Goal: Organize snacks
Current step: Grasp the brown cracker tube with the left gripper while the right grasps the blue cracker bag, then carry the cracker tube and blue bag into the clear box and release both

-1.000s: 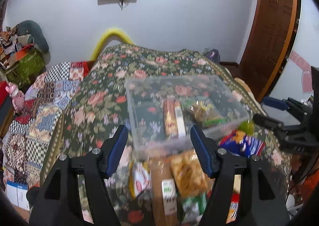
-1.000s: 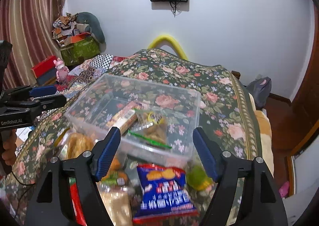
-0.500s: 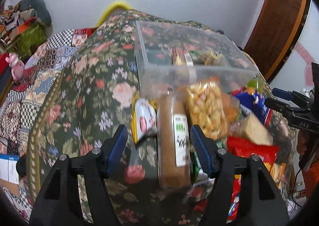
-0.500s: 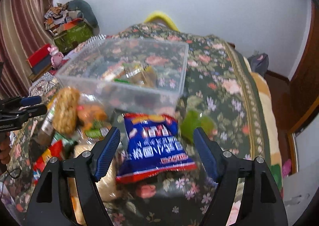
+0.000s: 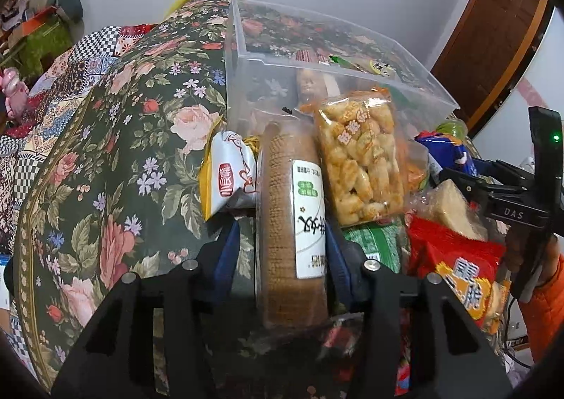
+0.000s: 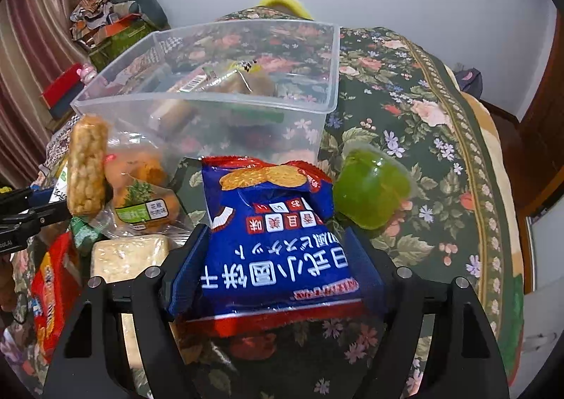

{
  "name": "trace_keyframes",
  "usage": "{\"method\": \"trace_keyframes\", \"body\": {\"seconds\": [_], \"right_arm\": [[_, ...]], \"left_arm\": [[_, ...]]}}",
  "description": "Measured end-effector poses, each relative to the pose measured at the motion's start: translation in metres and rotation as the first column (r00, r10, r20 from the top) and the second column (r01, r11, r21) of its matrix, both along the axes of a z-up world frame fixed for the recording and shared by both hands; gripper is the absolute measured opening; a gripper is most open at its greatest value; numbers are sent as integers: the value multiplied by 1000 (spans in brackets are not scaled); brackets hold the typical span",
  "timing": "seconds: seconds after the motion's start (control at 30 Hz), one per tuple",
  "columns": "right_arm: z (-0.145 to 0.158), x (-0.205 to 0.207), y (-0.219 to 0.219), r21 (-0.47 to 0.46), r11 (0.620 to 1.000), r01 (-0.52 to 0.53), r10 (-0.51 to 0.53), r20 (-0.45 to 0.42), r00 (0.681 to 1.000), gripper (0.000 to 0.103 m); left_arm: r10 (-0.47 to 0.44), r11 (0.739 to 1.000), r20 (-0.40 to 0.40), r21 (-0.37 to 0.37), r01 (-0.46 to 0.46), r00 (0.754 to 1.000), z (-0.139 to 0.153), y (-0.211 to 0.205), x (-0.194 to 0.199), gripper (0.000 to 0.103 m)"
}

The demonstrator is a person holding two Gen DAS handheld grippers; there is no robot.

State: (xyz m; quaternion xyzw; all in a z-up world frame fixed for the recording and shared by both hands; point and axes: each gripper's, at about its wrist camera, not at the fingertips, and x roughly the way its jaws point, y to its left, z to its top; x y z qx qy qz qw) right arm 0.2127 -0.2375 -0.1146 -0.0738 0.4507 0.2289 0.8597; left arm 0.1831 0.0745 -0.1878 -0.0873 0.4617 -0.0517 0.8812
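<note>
A clear plastic box (image 5: 243,46) holding a few snacks stands on the flowered bedspread. A heap of loose snacks lies in front of it. My left gripper (image 5: 282,228) is down over a long brown biscuit roll (image 5: 278,194). Its jaws are closing with the roll between them. The right pad looks against the wrapper, and a gap still shows at the left pad. My right gripper (image 6: 276,231) straddles a blue cracker bag (image 6: 275,240) lying on the bed. Its jaws stand wide and opening slightly, their pads at the bag's edges without squeezing it.
Beside the roll lie a clear bag of rice crackers (image 5: 363,159), a white and yellow packet (image 5: 229,177), a green pack (image 5: 373,244) and a red bag (image 5: 458,265). A green jelly cup (image 6: 370,194) sits right of the blue bag. Flowered bedspread (image 5: 116,152) stretches left.
Both grippers came down from above the box to the snack heap in front of it. The left jaws narrowed around the brown roll. The right jaws now flank the blue bag.
</note>
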Motion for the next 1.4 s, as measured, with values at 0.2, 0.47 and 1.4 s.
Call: {"method": "trace_keyframes", "body": {"seconds": [0.2,0.47,1.4], "right_arm": [[2,-4,-1,16,1000,1,-1,4,1000,70],[8,-7,-7,49,999,1,-1,9,1000,58],[92,-10,-1,156,987,-31,-1,205,979,57]], "left_arm": [[-8,999,3,31,8,1000,-8,-11,9,36],[8,998,19,55,-9,1000,0,-12,-3,34],[-31,998,248,59,16,968,112,-23,9,34]]}}
